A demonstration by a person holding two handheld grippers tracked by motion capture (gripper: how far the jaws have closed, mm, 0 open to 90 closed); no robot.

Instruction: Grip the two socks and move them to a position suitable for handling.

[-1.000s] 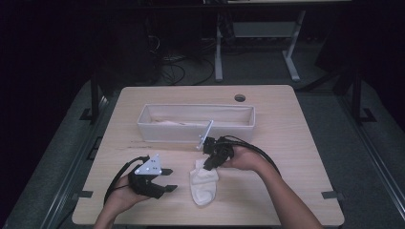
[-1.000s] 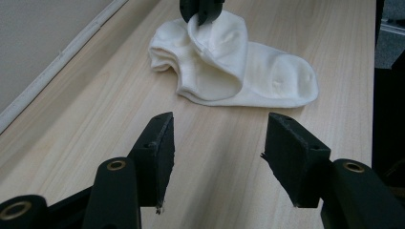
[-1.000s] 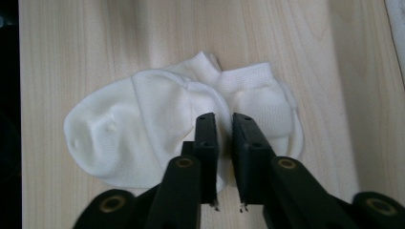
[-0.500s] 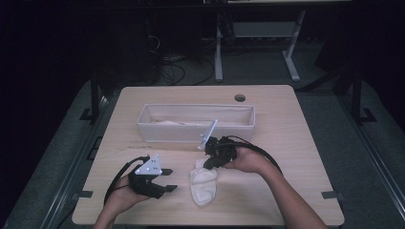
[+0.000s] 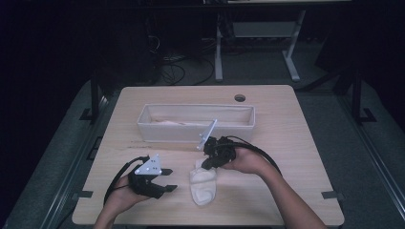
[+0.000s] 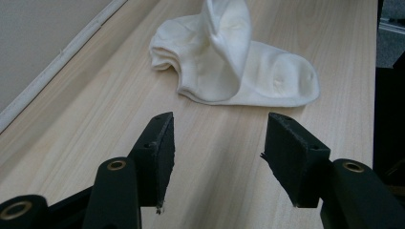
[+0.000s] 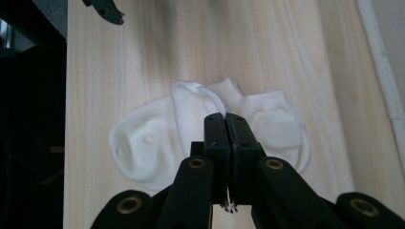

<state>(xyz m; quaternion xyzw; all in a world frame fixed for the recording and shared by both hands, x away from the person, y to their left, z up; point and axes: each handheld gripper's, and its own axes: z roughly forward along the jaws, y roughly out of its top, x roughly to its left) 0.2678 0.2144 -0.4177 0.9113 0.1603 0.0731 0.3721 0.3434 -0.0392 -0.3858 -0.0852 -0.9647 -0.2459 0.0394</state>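
Observation:
A white sock [image 5: 202, 187] lies on the wooden table [image 5: 286, 143] near its front edge. My right gripper [image 5: 205, 165] is shut on a fold at the sock's upper end and holds it raised off the table. In the right gripper view the closed jaws [image 7: 224, 117] pinch white cloth, and the rest of the sock [image 7: 143, 143] is spread below. My left gripper [image 5: 169, 181] rests low to the sock's left, open, with nothing between its jaws. In the left gripper view [image 6: 217, 148] the sock [image 6: 267, 78] lies just ahead, one part pulled upward.
A long white bin [image 5: 196, 132] stands across the table behind the sock, with pale cloth inside. A round cable hole [image 5: 239, 98] sits at the table's far side. The left gripper's tip [image 7: 106, 10] shows at the top of the right gripper view.
My right gripper has risen slightly, drawing the pinched end of the sock up with it. The left gripper has stayed where it was.

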